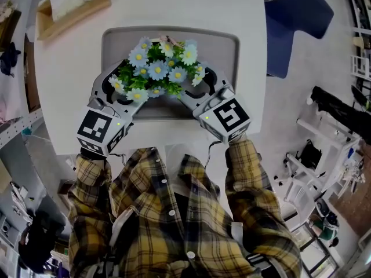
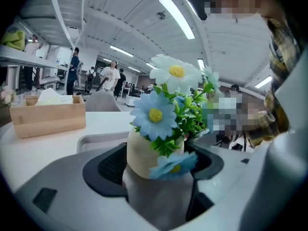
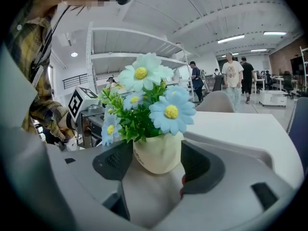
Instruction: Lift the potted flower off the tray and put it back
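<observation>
The potted flower (image 1: 157, 71), blue and white daisies in a cream pot (image 3: 159, 154), stands over the grey tray (image 1: 227, 46). My left gripper (image 1: 123, 91) reaches in from the lower left and my right gripper (image 1: 196, 88) from the lower right, with their fingertips hidden under the blooms. In the left gripper view the pot (image 2: 143, 158) fills the gap between the dark pads (image 2: 109, 166). The right gripper view shows the same: both pads (image 3: 114, 161) lie against the pot's sides. The pot's base looks low on the tray floor.
A wooden tissue box (image 1: 69, 4) sits at the far left of the white table (image 1: 249, 97). A blue chair (image 1: 295, 22) stands off the table's right side. The table's near edge runs just behind both grippers. People stand in the distant background.
</observation>
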A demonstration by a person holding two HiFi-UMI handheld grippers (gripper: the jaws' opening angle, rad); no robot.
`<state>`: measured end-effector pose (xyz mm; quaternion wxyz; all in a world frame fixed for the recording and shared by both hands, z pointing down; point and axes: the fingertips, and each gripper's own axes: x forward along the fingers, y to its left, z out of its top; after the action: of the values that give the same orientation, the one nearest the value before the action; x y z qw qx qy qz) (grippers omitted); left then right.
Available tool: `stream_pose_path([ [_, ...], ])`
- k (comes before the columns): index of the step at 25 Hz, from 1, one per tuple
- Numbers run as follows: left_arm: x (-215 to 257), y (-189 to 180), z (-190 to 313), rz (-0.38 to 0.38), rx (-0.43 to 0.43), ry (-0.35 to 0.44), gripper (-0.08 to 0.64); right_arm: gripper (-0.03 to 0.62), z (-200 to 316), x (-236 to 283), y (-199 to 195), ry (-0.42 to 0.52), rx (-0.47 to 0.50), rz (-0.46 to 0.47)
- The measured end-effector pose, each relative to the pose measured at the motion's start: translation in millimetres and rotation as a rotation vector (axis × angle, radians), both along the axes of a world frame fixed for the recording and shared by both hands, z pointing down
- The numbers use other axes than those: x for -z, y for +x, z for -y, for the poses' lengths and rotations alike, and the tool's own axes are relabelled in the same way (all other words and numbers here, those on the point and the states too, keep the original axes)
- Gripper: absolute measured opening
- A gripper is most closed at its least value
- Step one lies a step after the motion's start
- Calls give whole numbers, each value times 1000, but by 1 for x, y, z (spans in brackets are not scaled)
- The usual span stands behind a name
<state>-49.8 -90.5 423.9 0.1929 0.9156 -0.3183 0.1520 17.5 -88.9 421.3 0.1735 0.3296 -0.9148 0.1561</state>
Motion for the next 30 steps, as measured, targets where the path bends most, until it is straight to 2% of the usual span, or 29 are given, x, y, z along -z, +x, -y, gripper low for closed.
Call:
stream_pose_path([
  [4,8,-8,-1,17,19,-2,365,308,1,6,6,-11,-27,10],
  [8,25,-14,-3,4,53,0,365,308,-3,20,12,-19,-47,5],
  [16,78,-24,-26,47,87,57,365,308,-24,65,27,-16,-66,7],
  [23,140,-19,-42,-55,108,130,365,307,-35,119,20,46,-66,35],
  [28,188,-7,-53,-120,86,207,358,224,-42,169,3,144,-51,58],
  [30,205,-5,-58,-133,85,231,309,186,-45,188,-3,182,-41,62],
])
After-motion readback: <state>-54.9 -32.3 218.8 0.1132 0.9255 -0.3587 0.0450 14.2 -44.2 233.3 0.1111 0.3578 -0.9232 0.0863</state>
